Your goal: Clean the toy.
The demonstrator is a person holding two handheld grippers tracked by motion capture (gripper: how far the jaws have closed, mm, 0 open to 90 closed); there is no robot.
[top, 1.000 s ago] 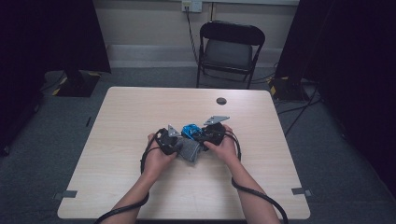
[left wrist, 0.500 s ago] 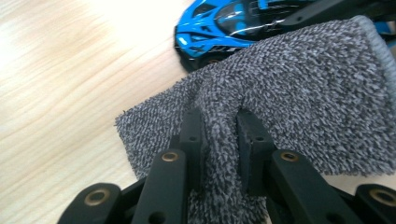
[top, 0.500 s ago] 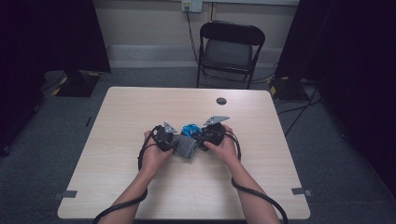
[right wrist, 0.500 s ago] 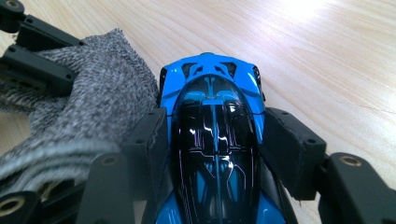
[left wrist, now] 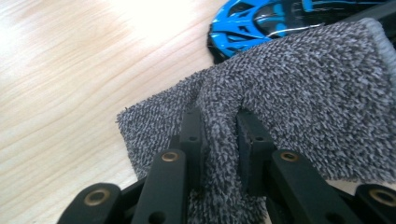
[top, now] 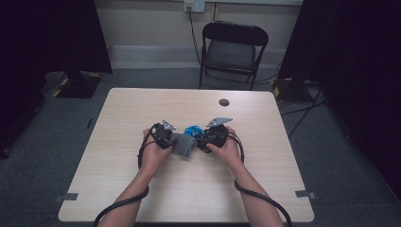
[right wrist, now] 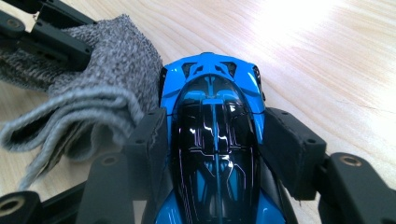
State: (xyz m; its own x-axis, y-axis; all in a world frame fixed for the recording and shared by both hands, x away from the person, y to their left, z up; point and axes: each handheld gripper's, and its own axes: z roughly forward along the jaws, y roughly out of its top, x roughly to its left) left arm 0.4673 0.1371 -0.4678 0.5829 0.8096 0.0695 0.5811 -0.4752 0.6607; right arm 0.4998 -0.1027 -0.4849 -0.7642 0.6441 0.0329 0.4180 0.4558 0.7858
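High view: left gripper (top: 171, 140) is pinched on grey cloth (top: 184, 144) | right gripper (top: 202, 140) is clamped on blue toy car (top: 192, 130) | both are held mid-table (top: 142, 113), touching.

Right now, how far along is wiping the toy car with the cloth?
Done: the right gripper clamps the blue toy car by its sides, and the left gripper pinches a fold of the grey cloth. In hand: the cloth lies against the car's side. Left: the wiping itself, it seems; the glossy roof is uncovered.

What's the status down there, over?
Left hand-held gripper shut on grey cloth. Right hand-held gripper clamps blue toy car. Cloth beside car, nothing blocking.
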